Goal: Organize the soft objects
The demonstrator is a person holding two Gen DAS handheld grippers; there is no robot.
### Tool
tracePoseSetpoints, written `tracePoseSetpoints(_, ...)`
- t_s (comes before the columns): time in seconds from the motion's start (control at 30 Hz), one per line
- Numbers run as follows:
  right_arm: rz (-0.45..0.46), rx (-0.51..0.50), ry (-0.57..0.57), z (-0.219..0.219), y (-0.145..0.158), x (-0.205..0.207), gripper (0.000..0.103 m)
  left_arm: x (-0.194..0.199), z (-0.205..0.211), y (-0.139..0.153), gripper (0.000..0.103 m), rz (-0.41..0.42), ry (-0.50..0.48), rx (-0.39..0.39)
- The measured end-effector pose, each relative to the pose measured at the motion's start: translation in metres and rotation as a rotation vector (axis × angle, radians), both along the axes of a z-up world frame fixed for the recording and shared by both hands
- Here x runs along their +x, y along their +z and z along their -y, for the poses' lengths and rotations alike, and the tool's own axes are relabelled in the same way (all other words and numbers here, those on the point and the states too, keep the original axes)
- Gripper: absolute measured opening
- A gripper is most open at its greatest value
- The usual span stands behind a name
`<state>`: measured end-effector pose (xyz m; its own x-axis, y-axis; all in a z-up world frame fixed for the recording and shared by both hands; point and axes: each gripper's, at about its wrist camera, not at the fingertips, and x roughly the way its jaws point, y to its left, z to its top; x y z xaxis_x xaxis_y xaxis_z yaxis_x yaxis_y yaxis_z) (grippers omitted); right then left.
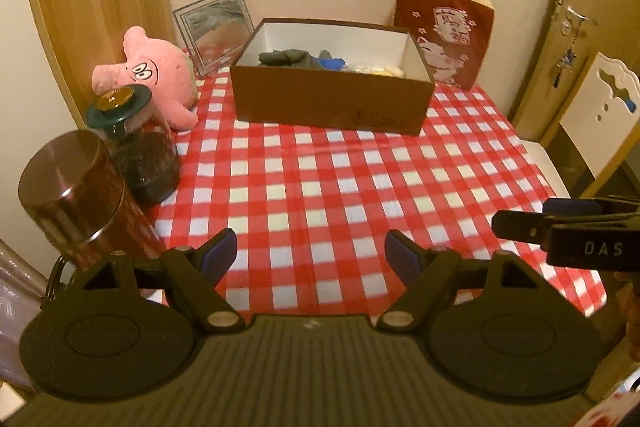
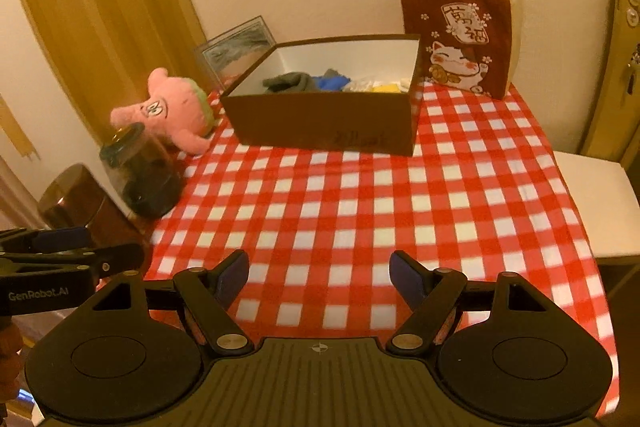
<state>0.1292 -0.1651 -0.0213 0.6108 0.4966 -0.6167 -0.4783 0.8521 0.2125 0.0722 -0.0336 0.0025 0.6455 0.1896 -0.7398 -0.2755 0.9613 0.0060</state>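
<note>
My left hand-held gripper [image 1: 307, 254] and my right hand-held gripper [image 2: 319, 275] both hang released over the near edge of the checked worktop [image 1: 360, 179], nothing between their pads. At the far side stands the brown box [image 1: 332, 103], with grey, blue and yellow soft things [image 1: 296, 58] lying inside. A pink plush [image 1: 156, 75] sits left of the box, against the wall. Two jars [image 1: 136, 147] stand near left.

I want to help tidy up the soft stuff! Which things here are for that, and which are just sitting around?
For the job:
brown box
grey, blue and yellow soft pieces in it
pink plush toy
lucky-cat cushion

Just sitting around:
glass jar
brown tin
picture frame
checked tablecloth
</note>
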Motion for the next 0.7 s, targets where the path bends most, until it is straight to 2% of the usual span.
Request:
tracePoseSetpoints(0.33,-0.012,-0.032,-0.013,-0.01,-0.008,-0.04,0.077,-0.034,0.001,-0.005,0.08,-0.007,-0.031,-0.006)
tracePoseSetpoints(0.7,-0.004,-0.057,-0.015,-0.022,-0.01,-0.057,0.077,-0.043,-0.002,-0.005,0.08,0.003,-0.038,-0.012)
